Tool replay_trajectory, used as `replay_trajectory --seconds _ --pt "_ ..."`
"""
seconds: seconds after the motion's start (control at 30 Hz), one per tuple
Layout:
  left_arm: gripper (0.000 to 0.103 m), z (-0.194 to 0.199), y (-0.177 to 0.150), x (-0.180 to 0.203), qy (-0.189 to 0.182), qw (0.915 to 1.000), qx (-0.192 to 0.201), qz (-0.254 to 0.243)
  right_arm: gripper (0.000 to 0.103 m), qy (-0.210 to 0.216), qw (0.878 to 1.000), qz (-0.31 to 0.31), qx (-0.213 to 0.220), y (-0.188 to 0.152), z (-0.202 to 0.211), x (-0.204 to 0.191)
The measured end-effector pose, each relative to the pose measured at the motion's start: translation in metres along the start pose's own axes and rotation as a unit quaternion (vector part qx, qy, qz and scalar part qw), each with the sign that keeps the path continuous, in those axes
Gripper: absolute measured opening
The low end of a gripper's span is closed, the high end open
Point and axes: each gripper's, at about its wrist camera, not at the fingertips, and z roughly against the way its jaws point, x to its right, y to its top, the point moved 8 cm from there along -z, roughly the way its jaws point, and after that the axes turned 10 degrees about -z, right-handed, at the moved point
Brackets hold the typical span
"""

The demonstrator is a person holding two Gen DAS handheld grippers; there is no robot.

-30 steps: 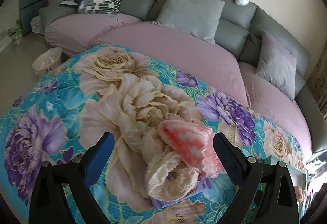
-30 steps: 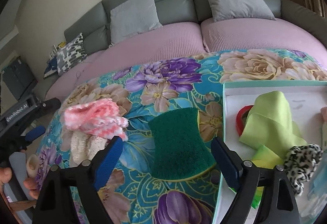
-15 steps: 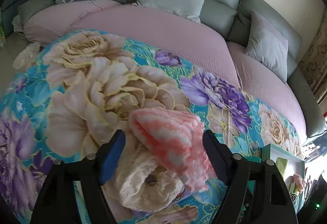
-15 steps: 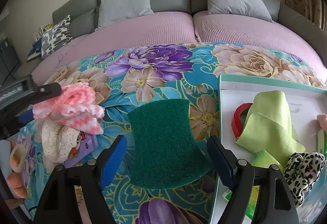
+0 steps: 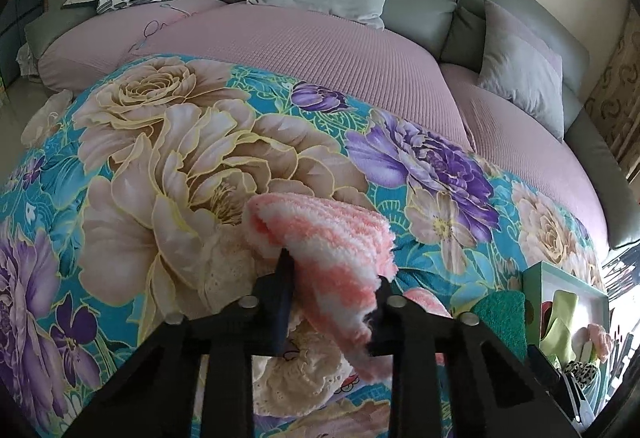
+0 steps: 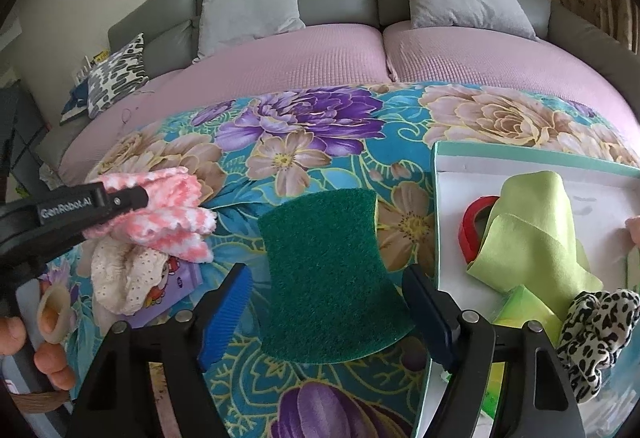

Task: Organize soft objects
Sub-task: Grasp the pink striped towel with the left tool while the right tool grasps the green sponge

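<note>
Now the left claw (image 5: 332, 286) is pressed together on a pink-and-white knitted cloth (image 5: 332, 238), pinching it above a cream lace piece (image 5: 296, 382) near the left edge of the floral tabletop (image 5: 200, 158). Meanwhile the right claw (image 6: 332, 302) stands spread, its blue fingers (image 6: 226, 312) either side of a green scouring pad (image 6: 328, 270) lying flat on the tabletop, just beside the left edge of a shallow tray (image 6: 448, 206). That tray holds a lime cloth (image 6: 532, 238), a red ring (image 6: 474, 222) and a leopard scrunchie (image 6: 596, 326).
</note>
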Motion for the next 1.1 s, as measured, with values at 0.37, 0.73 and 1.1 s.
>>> replay_trajectory --seconds 0.37,0.73,1.1 --pt "0.013 0.018 0.001 0.005 -0.012 0.9996 0.025 -0.002 0.077 0.028 0.999 -0.019 -0.005 0.0 0.004 0.003" --pt "0.012 0.043 0.009 0.001 -0.036 0.9978 0.054 0.012 0.071 -0.035 0.999 0.037 0.001 -0.004 -0.003 -0.001" --pt "0.013 0.072 0.02 -0.003 -0.062 0.9933 0.095 0.027 0.069 -0.018 1.0 0.022 0.012 0.0 0.004 0.0"
